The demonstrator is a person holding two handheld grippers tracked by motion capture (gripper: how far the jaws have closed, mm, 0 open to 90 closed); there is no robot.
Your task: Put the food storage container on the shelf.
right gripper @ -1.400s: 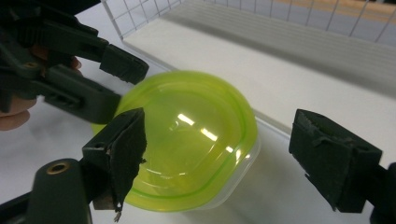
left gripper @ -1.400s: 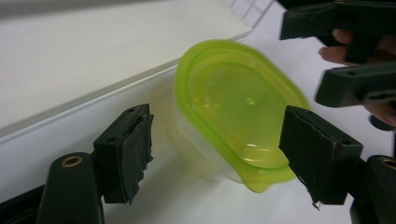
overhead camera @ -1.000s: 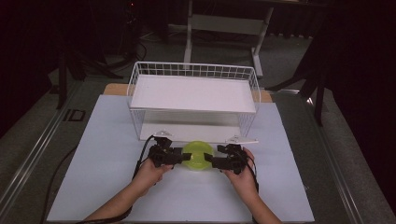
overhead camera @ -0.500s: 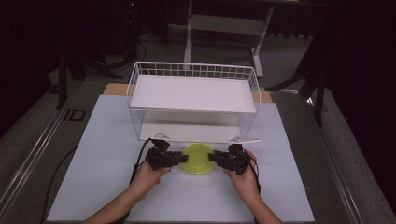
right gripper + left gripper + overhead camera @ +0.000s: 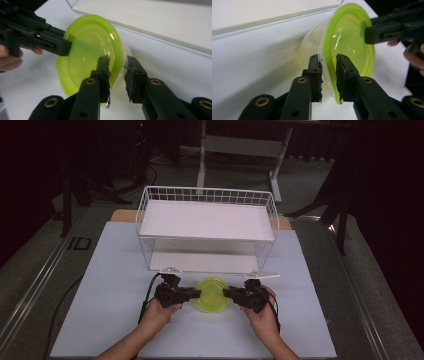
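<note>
Both tongs closed in on green-lidded tub [image 5: 212,294], contents unclear

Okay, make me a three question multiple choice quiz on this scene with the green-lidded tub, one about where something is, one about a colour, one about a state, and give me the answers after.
1. Where does the tub sit on the table?
A. in front of the wire rack, between the two grippers
B. on the rack's top shelf
C. behind the rack

2. What colour is the tub's lid?
A. red
B. yellow-green
C. black

3. How do the left gripper and right gripper stand to the tub?
A. both wide open, far from it
B. one grips it, one rests on the rack
C. each has its jaws around the rim from opposite sides

Answers: 1 A, the high view shows it on the table before the rack. 2 B, both gripper views show a translucent yellow-green lid. 3 C, each gripper view shows the rim between the jaws, which have just been closing.
</note>
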